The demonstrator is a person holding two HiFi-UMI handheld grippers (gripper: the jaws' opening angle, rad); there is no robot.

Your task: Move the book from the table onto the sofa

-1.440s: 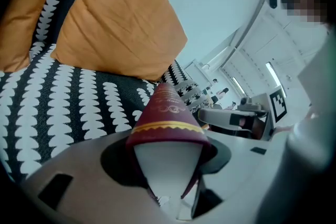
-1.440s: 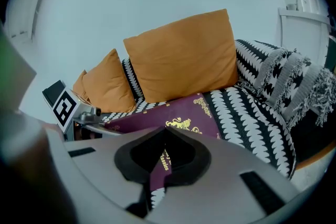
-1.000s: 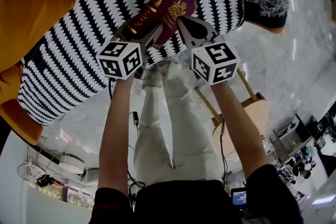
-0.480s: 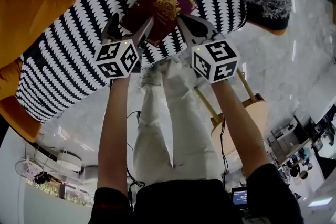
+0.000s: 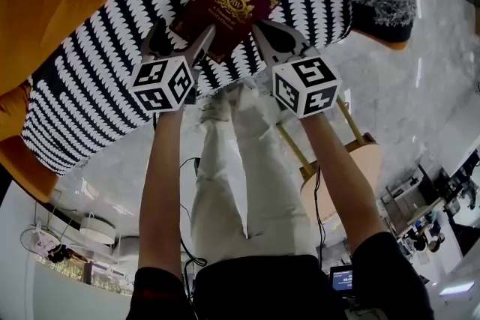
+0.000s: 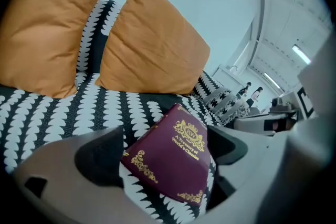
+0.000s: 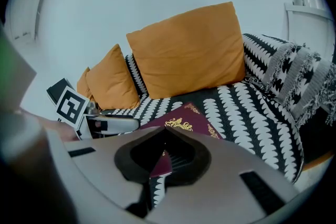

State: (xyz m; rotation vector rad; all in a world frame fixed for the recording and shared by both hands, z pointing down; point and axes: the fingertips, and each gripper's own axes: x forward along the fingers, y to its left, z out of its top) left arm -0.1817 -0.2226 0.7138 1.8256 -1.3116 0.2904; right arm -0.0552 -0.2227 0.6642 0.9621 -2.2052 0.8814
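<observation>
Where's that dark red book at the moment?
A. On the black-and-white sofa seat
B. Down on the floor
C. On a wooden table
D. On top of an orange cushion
A: the book lies on the patterned sofa seat. The jaws of the left gripper have just been opening and stand wide apart on either side of it.

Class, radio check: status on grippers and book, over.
Left gripper just opened, book loose between its jaws. Right gripper shut at book's corner. Book flat on sofa. Nothing in the way.
</observation>
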